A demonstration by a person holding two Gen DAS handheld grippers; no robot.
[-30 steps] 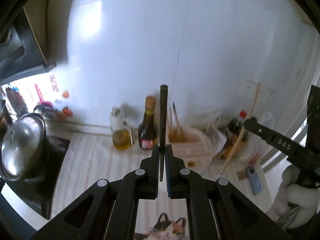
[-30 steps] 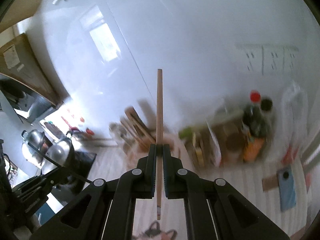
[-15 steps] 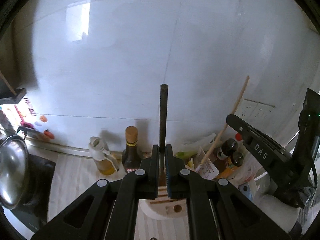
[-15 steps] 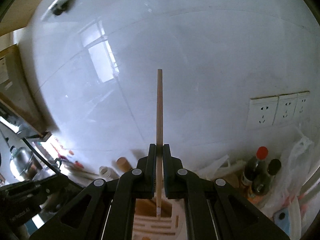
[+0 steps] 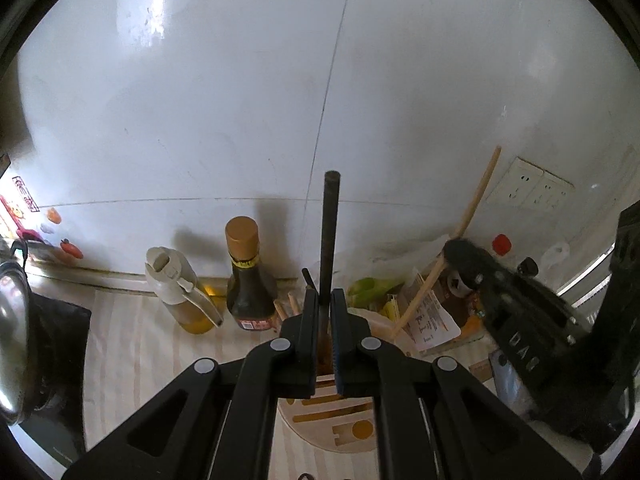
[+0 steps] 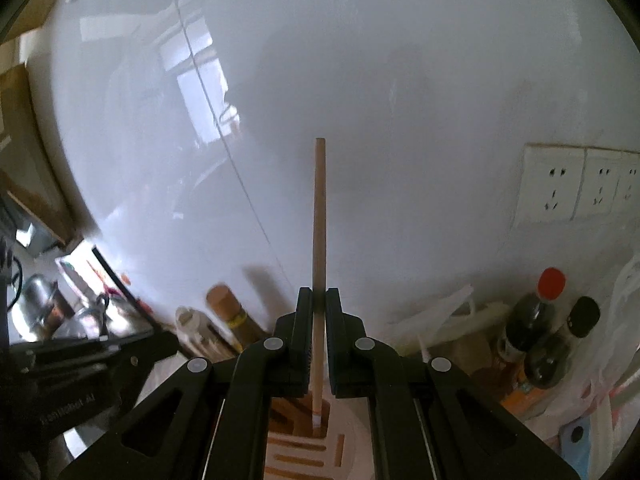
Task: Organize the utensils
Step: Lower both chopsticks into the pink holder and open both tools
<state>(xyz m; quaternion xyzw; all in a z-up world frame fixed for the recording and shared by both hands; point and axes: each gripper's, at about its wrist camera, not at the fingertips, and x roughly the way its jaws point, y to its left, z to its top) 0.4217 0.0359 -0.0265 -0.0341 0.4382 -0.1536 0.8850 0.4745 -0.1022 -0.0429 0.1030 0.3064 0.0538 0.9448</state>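
My left gripper [image 5: 325,300] is shut on a dark chopstick [image 5: 331,232] that stands upright, its lower end over the slotted wooden utensil holder [image 5: 344,420]. My right gripper [image 6: 316,300] is shut on a light wooden chopstick [image 6: 319,216], whose lower tip reaches into an opening of the same holder [image 6: 320,440]. In the left wrist view the right gripper [image 5: 456,248] shows at the right with the light chopstick [image 5: 476,204] slanting up through it. More chopstick ends [image 5: 294,304] stick out of the holder behind my left fingers.
A dark sauce bottle [image 5: 246,276] and an oil dispenser [image 5: 180,292] stand by the white tiled wall. Plastic bags, packets and two dark bottles [image 6: 536,320] crowd the right. A steel pot [image 5: 12,340] on a black cooktop sits at the left. Wall sockets [image 6: 576,180] are at the right.
Both grippers have moved toward the wall and lowered over the holder, each still shut on its chopstick. The holder now lies directly beneath both, and the bottles look closer.
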